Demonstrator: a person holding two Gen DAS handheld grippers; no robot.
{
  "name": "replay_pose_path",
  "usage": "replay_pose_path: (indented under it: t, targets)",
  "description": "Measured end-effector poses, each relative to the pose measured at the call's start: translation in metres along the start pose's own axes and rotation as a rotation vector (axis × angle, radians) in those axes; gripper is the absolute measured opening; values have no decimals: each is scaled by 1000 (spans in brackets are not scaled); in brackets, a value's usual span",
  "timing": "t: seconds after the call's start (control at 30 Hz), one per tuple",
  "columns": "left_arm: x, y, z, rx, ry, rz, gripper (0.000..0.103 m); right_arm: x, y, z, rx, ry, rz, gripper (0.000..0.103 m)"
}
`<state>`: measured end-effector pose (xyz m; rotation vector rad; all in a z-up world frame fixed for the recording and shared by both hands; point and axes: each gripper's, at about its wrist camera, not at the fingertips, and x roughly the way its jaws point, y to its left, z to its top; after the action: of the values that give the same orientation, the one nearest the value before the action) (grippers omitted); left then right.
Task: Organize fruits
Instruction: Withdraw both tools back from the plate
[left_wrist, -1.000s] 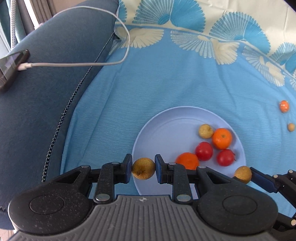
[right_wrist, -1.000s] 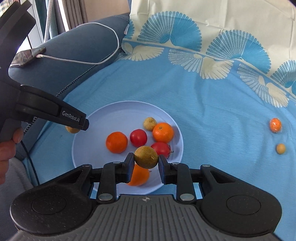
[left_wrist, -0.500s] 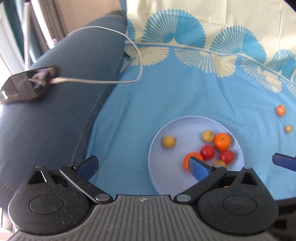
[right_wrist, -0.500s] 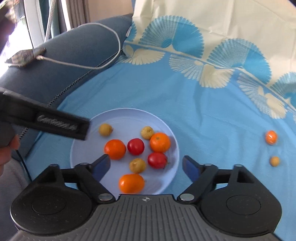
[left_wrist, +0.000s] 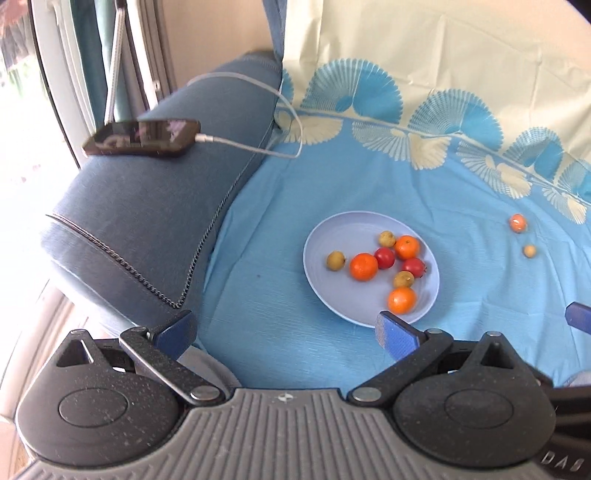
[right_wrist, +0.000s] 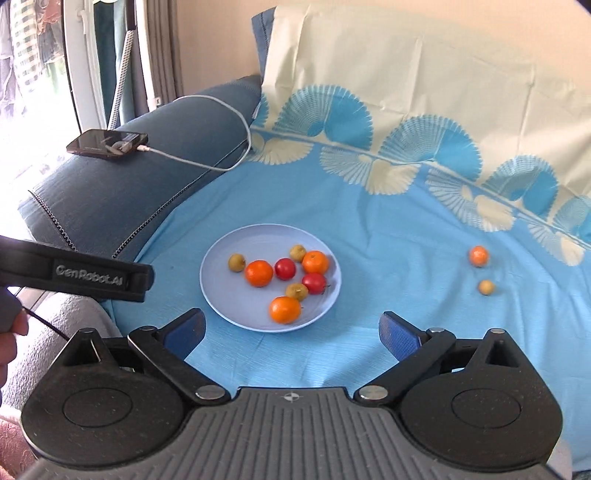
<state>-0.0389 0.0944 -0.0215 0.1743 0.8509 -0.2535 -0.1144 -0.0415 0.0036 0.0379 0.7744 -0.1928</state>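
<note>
A pale blue plate (left_wrist: 328, 229) (right_wrist: 221, 258) lies on the blue cloth and holds several fruits: oranges (left_wrist: 364, 266) (right_wrist: 258, 273), red fruits (left_wrist: 384, 257) (right_wrist: 285, 268) and small brown fruits (left_wrist: 335, 260) (right_wrist: 236, 261). A small orange (left_wrist: 517, 223) (right_wrist: 478, 256) and a small brown fruit (left_wrist: 529, 251) (right_wrist: 486, 287) lie loose on the cloth to the right. My left gripper (left_wrist: 286, 332) is open and empty, near and left of the plate. My right gripper (right_wrist: 291, 330) is open and empty, just short of the plate's near rim.
A dark blue sofa arm (left_wrist: 155, 206) (right_wrist: 122, 192) runs along the left. A phone (left_wrist: 142, 137) (right_wrist: 107, 142) lies on it with a white cable (left_wrist: 280, 107) (right_wrist: 229, 110) trailing onto the cloth. The left gripper's side (right_wrist: 92, 278) shows at the left of the right wrist view.
Both grippers held a small brown fruit over the plate a second ago. Both opened and dropped the fruits onto the plate, then pulled back and up, away from it.
</note>
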Motion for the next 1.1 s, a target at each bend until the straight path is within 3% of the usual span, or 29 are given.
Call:
replay_pose_path:
  t: [0.53, 1.1]
  targets:
    - [-60, -9, -16, 21, -107, -21, 103, -82, -7, -28, 10, -190, -75, 102]
    - [-74, -15, -23, 52, -135, -22, 103, -97, -9, -35, 21, -228, -78, 102]
